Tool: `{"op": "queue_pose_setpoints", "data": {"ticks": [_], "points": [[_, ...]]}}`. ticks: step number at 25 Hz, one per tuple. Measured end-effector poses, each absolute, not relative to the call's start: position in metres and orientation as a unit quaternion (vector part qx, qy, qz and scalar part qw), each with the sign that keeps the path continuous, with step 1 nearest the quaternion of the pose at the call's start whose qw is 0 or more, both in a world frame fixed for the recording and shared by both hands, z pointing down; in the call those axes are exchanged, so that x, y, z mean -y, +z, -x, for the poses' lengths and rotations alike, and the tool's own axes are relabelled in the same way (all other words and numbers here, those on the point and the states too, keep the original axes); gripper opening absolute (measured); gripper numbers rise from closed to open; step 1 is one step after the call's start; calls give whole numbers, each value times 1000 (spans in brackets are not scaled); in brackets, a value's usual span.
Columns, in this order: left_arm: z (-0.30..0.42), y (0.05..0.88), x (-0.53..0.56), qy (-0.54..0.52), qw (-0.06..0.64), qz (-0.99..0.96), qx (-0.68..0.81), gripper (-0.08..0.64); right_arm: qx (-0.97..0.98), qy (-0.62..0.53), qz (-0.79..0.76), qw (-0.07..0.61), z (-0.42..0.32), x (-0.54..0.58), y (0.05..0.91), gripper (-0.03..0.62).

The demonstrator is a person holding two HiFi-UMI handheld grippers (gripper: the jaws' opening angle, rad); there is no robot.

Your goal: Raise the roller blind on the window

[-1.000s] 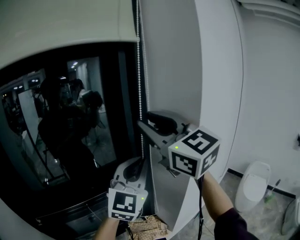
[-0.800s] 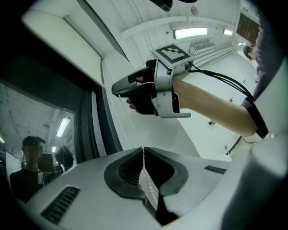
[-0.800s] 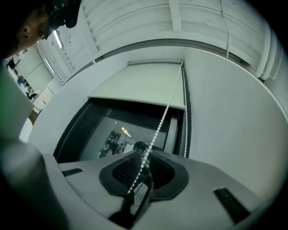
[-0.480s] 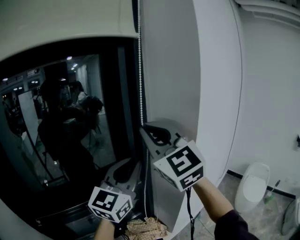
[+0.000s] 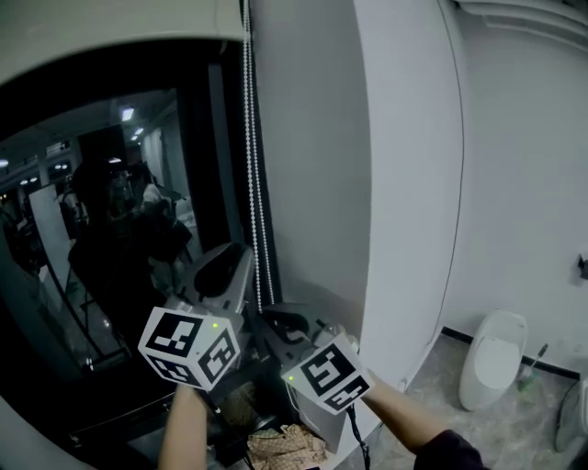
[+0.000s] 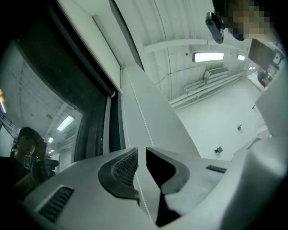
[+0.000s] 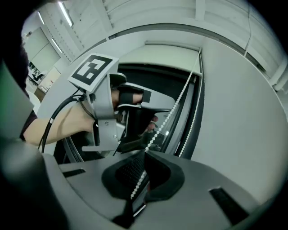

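The cream roller blind (image 5: 110,23) covers only the top of the dark window (image 5: 92,229). Its white bead chain (image 5: 250,165) hangs down the frame's right side. My right gripper (image 5: 276,319) is the lower one and is shut on the chain; in the right gripper view the beads (image 7: 177,101) disappear between its closed pads (image 7: 143,157). Just above it and to the left is my left gripper (image 5: 230,266). The left gripper view shows its jaws (image 6: 141,155) a narrow slit apart. The chain (image 6: 140,114) runs loose through that slit.
A white wall panel (image 5: 312,138) stands directly right of the chain. A white toilet-like fixture (image 5: 491,358) sits on the floor at the lower right. Patterned cloth (image 5: 285,450) lies below the grippers. The glass reflects a person.
My right gripper closed on the chain and moved down and left. The left gripper climbed along the chain to sit above it. The blind's lower edge now shows higher.
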State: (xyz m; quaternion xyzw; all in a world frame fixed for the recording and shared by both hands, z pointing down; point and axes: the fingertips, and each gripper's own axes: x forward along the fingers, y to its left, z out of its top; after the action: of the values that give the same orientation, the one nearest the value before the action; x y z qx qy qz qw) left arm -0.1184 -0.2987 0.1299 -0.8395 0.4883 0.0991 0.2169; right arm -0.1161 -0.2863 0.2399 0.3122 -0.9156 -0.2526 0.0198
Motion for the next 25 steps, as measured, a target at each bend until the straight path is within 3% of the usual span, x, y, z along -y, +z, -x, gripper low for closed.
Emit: {"op": "queue_pose_setpoints", "data": {"ticks": [7, 19, 25], "points": [[103, 116, 282, 130, 195, 862, -449, 21, 918, -249, -309, 21, 106, 282, 238, 9], [101, 165, 307, 40, 233, 843, -483, 18, 927, -219, -299, 58, 111, 282, 279, 9], [119, 175, 302, 36, 220, 846, -484, 18, 928, -187, -319, -40, 70, 281, 214, 15]]}}
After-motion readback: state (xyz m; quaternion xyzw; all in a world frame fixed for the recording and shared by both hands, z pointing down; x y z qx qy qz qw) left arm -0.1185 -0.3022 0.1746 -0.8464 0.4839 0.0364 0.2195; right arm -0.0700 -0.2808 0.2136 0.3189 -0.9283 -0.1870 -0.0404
